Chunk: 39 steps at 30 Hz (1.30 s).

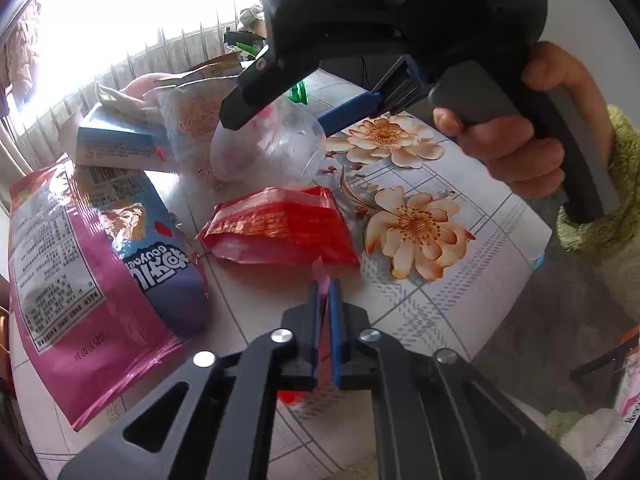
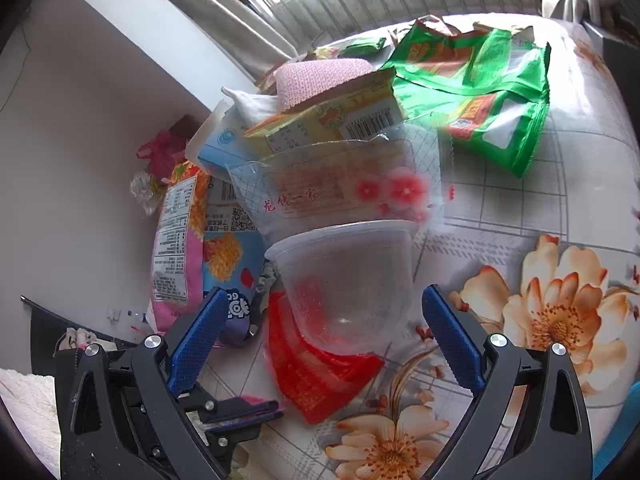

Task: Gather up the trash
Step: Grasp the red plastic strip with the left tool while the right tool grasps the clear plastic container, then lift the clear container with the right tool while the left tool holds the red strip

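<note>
Floral tablecloth [image 1: 460, 292], left tongs [image 1: 325, 292] pinching red wrapper [image 1: 280, 224] corner

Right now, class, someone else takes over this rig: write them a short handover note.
Left gripper: jaws shut on a corner of the red wrapper, which lies on the table.
Right gripper: jaws open around the clear plastic cup, not yet gripping.
Still on the table: pink snack bag, blue box, green wrapper.
Done: nothing visibly collected.
Left: lift the red wrapper, grip the cup, clear the rest.
</note>
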Each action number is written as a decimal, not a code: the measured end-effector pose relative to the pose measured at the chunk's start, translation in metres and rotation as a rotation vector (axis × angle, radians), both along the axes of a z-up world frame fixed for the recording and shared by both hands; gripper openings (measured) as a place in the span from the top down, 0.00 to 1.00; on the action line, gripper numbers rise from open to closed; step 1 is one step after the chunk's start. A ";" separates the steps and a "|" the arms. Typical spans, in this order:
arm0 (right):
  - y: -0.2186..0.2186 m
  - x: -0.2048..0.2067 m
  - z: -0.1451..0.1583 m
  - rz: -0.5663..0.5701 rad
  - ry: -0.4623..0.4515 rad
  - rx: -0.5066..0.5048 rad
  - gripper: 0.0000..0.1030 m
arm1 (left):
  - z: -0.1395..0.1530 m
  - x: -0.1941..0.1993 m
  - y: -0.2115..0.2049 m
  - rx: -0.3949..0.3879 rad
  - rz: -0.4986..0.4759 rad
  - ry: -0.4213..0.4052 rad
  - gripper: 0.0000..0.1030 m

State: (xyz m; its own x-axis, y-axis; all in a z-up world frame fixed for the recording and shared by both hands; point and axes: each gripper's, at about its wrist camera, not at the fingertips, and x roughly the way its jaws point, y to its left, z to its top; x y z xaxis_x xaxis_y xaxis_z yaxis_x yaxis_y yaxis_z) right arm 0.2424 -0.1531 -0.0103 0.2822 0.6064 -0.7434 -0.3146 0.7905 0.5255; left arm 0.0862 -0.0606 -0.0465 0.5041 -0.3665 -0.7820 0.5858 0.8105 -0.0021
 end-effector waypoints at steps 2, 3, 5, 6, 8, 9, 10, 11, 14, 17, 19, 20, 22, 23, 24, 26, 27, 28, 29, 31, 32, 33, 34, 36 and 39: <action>0.002 0.002 -0.002 0.002 0.012 0.002 0.21 | -0.001 0.002 0.000 -0.011 0.004 0.009 1.00; 0.002 0.004 -0.004 -0.001 0.023 0.004 0.27 | 0.000 0.002 0.001 -0.016 0.006 0.012 1.00; 0.000 0.004 -0.007 -0.008 0.040 0.011 0.34 | 0.001 0.001 0.002 -0.025 0.007 0.016 1.00; -0.001 0.003 -0.008 -0.013 0.050 0.013 0.40 | 0.002 0.001 0.003 -0.028 0.007 0.016 1.00; -0.003 0.001 -0.009 -0.023 0.060 0.021 0.42 | 0.004 -0.001 0.003 -0.034 0.005 0.017 1.00; -0.006 0.000 -0.009 -0.027 0.064 0.022 0.42 | 0.004 -0.001 0.003 -0.036 0.005 0.017 1.00; -0.007 -0.002 -0.009 -0.031 0.066 0.023 0.42 | 0.004 -0.002 0.002 -0.037 0.004 0.018 1.00; -0.007 -0.004 -0.008 -0.033 0.068 0.021 0.42 | 0.005 -0.003 0.003 -0.038 0.004 0.019 1.00; -0.012 -0.010 -0.005 -0.037 0.074 0.014 0.43 | 0.007 -0.006 0.003 -0.041 0.000 0.019 1.00; -0.016 -0.019 -0.001 -0.041 0.072 0.011 0.43 | 0.008 -0.013 0.003 -0.043 -0.006 0.015 1.00; -0.021 -0.026 0.001 -0.051 0.075 0.014 0.43 | 0.010 -0.014 0.006 -0.044 -0.007 0.017 1.00; -0.024 -0.031 0.001 -0.059 0.079 0.012 0.43 | 0.011 -0.016 0.006 -0.046 -0.008 0.018 1.00; -0.030 -0.038 0.001 -0.074 0.086 0.005 0.43 | 0.015 -0.022 0.010 -0.049 -0.010 0.020 1.00; -0.033 -0.043 0.001 -0.085 0.088 -0.002 0.43 | 0.016 -0.023 0.010 -0.049 -0.011 0.021 1.00; -0.037 -0.045 0.002 -0.093 0.088 -0.007 0.43 | 0.016 -0.023 0.010 -0.049 -0.012 0.021 1.00; -0.047 -0.056 0.002 -0.116 0.086 -0.014 0.43 | 0.018 -0.028 0.011 -0.048 -0.017 0.020 1.00; -0.050 -0.060 0.003 -0.128 0.085 -0.017 0.43 | 0.019 -0.028 0.011 -0.048 -0.018 0.022 1.00; -0.053 -0.064 0.003 -0.140 0.082 -0.020 0.43 | 0.019 -0.031 0.013 -0.048 -0.018 0.024 1.00; -0.056 -0.069 0.003 -0.153 0.078 -0.024 0.43 | 0.018 -0.031 0.012 -0.047 -0.018 0.028 1.00; -0.060 -0.081 0.002 -0.183 0.069 -0.037 0.42 | 0.017 -0.030 0.012 -0.049 -0.017 0.036 1.00; -0.063 -0.087 0.002 -0.196 0.060 -0.037 0.42 | 0.017 -0.030 0.012 -0.053 -0.016 0.043 1.00; -0.064 -0.093 0.002 -0.206 0.055 -0.041 0.42 | 0.017 -0.030 0.012 -0.057 -0.016 0.048 1.00; -0.065 -0.097 0.002 -0.214 0.051 -0.045 0.42 | 0.016 -0.031 0.012 -0.059 -0.016 0.052 1.00; -0.066 -0.106 0.002 -0.228 0.040 -0.068 0.42 | 0.016 -0.031 0.011 -0.062 -0.016 0.058 1.00; -0.065 -0.116 0.002 -0.230 0.035 -0.086 0.37 | 0.017 -0.033 0.011 -0.065 -0.016 0.062 1.00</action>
State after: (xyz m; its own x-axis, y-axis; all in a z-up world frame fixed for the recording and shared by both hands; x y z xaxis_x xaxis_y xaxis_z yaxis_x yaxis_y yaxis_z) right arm 0.1263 -0.2178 -0.0081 0.3785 0.4634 -0.8013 -0.1039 0.8815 0.4606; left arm 0.0534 -0.0501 -0.0293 0.4490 -0.4255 -0.7857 0.5959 0.7978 -0.0915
